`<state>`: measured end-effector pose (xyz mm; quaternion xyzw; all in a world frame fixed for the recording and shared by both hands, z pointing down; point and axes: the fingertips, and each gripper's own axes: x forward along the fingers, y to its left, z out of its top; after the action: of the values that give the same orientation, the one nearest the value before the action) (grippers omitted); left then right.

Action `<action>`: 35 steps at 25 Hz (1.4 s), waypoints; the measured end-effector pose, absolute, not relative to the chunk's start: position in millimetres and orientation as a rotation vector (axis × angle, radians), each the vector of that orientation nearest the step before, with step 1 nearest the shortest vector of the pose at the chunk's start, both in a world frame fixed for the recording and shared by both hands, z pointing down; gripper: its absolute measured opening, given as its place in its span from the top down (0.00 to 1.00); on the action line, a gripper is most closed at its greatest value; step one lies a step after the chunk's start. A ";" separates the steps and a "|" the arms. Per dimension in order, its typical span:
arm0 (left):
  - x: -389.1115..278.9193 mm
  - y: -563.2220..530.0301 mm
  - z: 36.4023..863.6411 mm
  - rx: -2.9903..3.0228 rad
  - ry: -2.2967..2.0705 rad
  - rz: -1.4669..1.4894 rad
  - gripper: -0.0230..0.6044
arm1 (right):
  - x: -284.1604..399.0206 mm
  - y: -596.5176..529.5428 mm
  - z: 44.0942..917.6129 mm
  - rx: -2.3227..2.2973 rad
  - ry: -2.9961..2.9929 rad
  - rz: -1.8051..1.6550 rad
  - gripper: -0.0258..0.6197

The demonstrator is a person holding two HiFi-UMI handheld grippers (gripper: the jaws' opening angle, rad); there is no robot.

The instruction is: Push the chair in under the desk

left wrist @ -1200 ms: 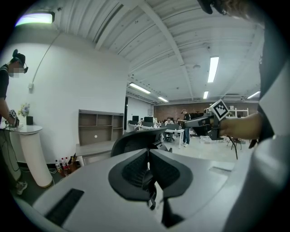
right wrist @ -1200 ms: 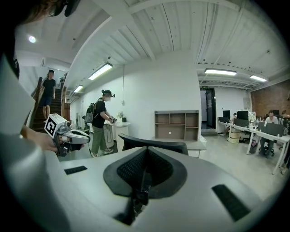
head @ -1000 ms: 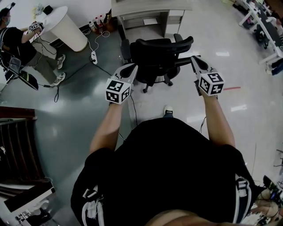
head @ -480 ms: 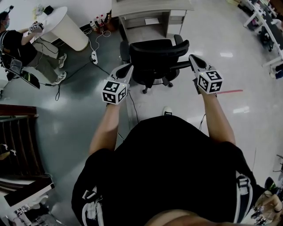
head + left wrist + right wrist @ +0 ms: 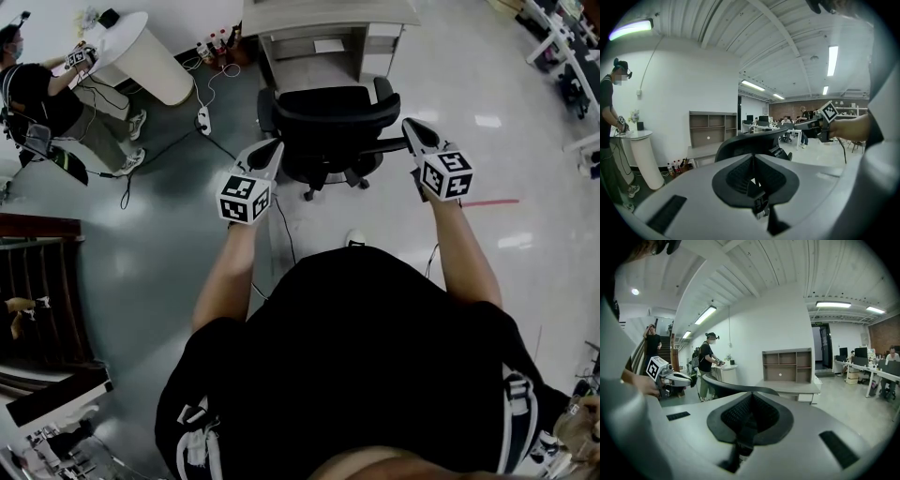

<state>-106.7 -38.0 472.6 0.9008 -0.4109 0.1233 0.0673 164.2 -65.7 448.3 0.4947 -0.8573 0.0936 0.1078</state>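
Observation:
The black office chair (image 5: 333, 127) stands just in front of the grey desk (image 5: 328, 17), its seat facing the knee space. My left gripper (image 5: 272, 145) is shut and empty, its tip against the left edge of the backrest. My right gripper (image 5: 410, 125) is shut and empty too, resting at the right end of the backrest by the armrest. In the left gripper view the closed left gripper (image 5: 752, 158) points at the chair back (image 5: 750, 143), with the desk (image 5: 705, 151) behind. In the right gripper view the closed right gripper (image 5: 750, 401) sits beside the curved chair back (image 5: 736, 389), the desk (image 5: 787, 385) beyond.
A person (image 5: 42, 94) stands at a round white table (image 5: 141, 56) at the far left. A power strip (image 5: 203, 120) and cables lie on the floor left of the chair, with bottles (image 5: 211, 45) by the desk. A dark stair rail (image 5: 37, 291) runs at the left. Other desks (image 5: 572, 56) stand at the right.
The chair has rolled closer to the desk and turned square to it. Both grippers moved forward with it, staying shut at the backrest's two ends.

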 end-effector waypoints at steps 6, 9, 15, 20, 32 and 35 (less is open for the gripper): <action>-105.2 -45.0 477.3 2.695 -1.251 0.387 0.93 | 164.2 -76.1 450.3 1.426 -2.529 0.282 0.96; -104.3 -47.2 478.8 2.688 -1.256 0.387 0.93 | 166.2 -79.2 451.5 1.419 -2.527 0.283 0.96; -104.2 -52.8 486.3 2.683 -1.257 0.435 0.93 | 166.1 -85.5 455.0 1.391 -2.532 0.294 0.96; -102.6 -57.2 499.9 2.692 -1.235 0.560 0.93 | 163.5 -88.0 465.8 1.324 -2.515 0.310 0.96; -89.8 -62.0 549.9 2.767 -1.050 1.072 0.76 | 151.7 -80.2 522.0 0.996 -2.368 0.219 0.83; -82.1 -60.0 570.2 2.775 -0.943 1.227 0.68 | 150.7 -80.3 541.3 0.915 -2.317 0.178 0.79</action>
<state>-82.1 -60.0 570.2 0.8732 -0.2969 0.3860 -0.0178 150.7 -80.3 541.3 0.3476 -0.8801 0.0677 0.3164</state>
